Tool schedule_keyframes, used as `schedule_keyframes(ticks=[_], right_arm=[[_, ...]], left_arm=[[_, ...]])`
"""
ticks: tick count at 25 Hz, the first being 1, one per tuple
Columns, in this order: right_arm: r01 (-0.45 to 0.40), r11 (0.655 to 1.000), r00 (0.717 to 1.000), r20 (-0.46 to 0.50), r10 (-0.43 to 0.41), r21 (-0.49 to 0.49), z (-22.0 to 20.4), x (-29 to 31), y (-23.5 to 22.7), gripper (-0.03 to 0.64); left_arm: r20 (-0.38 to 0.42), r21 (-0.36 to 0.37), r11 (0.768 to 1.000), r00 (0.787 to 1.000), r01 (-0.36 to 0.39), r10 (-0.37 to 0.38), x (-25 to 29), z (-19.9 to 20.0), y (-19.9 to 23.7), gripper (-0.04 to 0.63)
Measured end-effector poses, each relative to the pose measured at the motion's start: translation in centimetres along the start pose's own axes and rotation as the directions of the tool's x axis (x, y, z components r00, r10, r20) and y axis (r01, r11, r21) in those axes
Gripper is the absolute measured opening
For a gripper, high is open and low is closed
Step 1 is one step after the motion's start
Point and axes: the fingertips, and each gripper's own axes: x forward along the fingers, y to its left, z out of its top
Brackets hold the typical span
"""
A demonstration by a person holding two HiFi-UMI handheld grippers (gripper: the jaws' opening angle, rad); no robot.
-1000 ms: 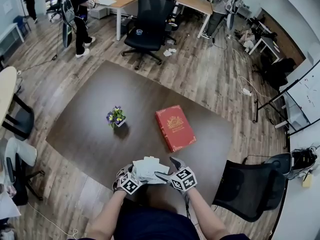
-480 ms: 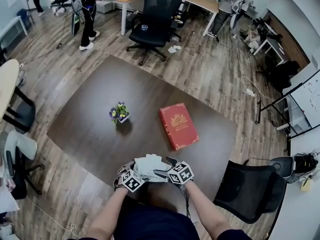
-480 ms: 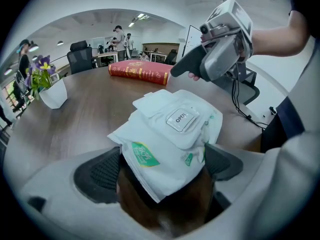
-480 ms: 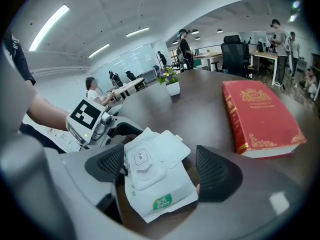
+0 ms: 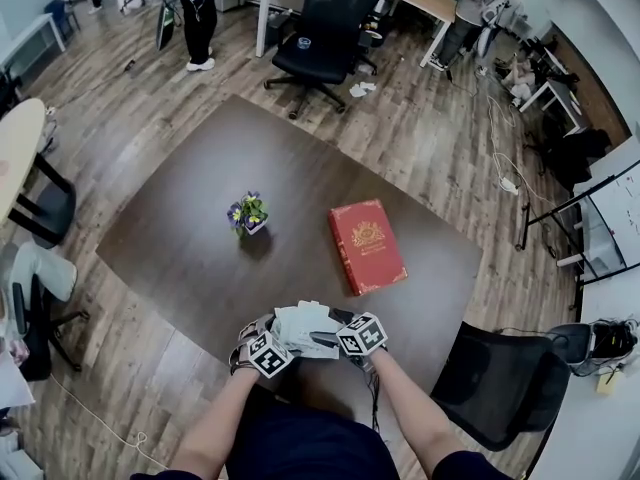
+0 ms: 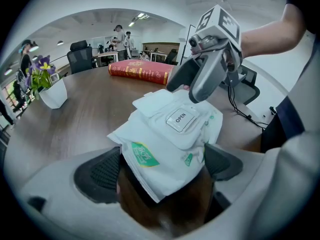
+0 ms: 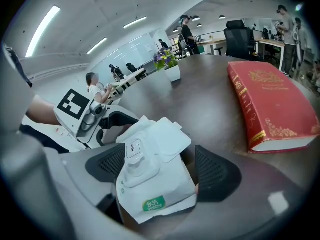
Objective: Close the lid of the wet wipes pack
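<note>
A white wet wipes pack (image 5: pixel 305 328) sits at the near edge of the table, with green print and a tab marked OPEN (image 6: pixel 181 118). A white flap (image 7: pixel 165 136) lies folded back beyond that tab. My left gripper (image 6: pixel 162 166) is shut on the pack's near end, both pads against its sides. My right gripper (image 7: pixel 160 169) stands over the other end with the pack between its pads, which do not visibly press on it. Its jaws have just been closing. In the left gripper view the right gripper (image 6: pixel 189 89) touches the pack's far end by the flap.
A red book (image 5: pixel 367 246) lies right of centre on the dark table (image 5: pixel 200 238). A small pot of flowers (image 5: pixel 248 213) stands mid-table. One black chair (image 5: pixel 500 378) stands near my right, another (image 5: pixel 325 28) beyond the far edge. People stand in the background.
My right gripper has come down closer onto the pack. The left gripper keeps its hold in the same place. The head view has shifted slightly.
</note>
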Motion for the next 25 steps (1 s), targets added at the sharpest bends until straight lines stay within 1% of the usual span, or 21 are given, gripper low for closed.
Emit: schedule_keyframes(ticks=[3, 7, 10, 12, 17, 19, 22, 25], right_arm=[[-0.009, 1.0, 1.0, 0.0, 0.009, 0.028, 0.1, 0.4, -0.4, 0.449], [-0.041, 0.998, 0.999, -0.02, 0.042, 0.042, 0.2, 1.2, -0.5, 0.445], [-0.057, 0.997, 0.998, -0.024, 0.059, 0.056, 0.7, 1.4, -0.6, 0.433], [-0.063, 0.997, 0.998, -0.023, 0.065, 0.053, 0.9, 1.4, -0.8, 0.411], [-0.102, 0.993, 0.995, 0.028, 0.1, 0.064, 2.7, 0.9, -0.5, 0.374], [-0.111, 0.991, 0.993, 0.039, 0.109, 0.068, 3.1, 0.6, -0.3, 0.373], [-0.115, 0.992, 0.993, 0.043, 0.113, 0.049, 3.5, -0.1, -0.2, 0.364], [-0.14, 0.989, 0.989, 0.051, 0.138, 0.037, 3.7, -0.5, 0.9, 0.355]], left_arm=[[0.003, -0.003, 1.0, 1.0, 0.002, -0.002, 0.0, -0.1, 0.0, 0.525], [0.005, 0.001, 1.0, 1.0, 0.0, 0.0, 0.0, -0.1, 0.0, 0.525], [0.002, 0.001, 1.0, 1.0, 0.001, -0.001, 0.0, -0.1, 0.0, 0.523], [0.0, -0.001, 1.0, 1.0, 0.002, -0.002, 0.0, -0.1, 0.0, 0.523], [-0.003, 0.0, 1.0, 1.0, -0.002, 0.002, 0.0, -0.2, 0.0, 0.523], [-0.001, -0.001, 1.0, 1.0, -0.002, 0.002, 0.1, -0.1, 0.1, 0.522], [-0.004, 0.002, 1.0, 1.0, 0.003, -0.003, 0.3, 0.0, 0.1, 0.52], [-0.012, 0.0, 1.0, 1.0, 0.0, 0.0, 0.2, -0.5, 0.0, 0.52]])
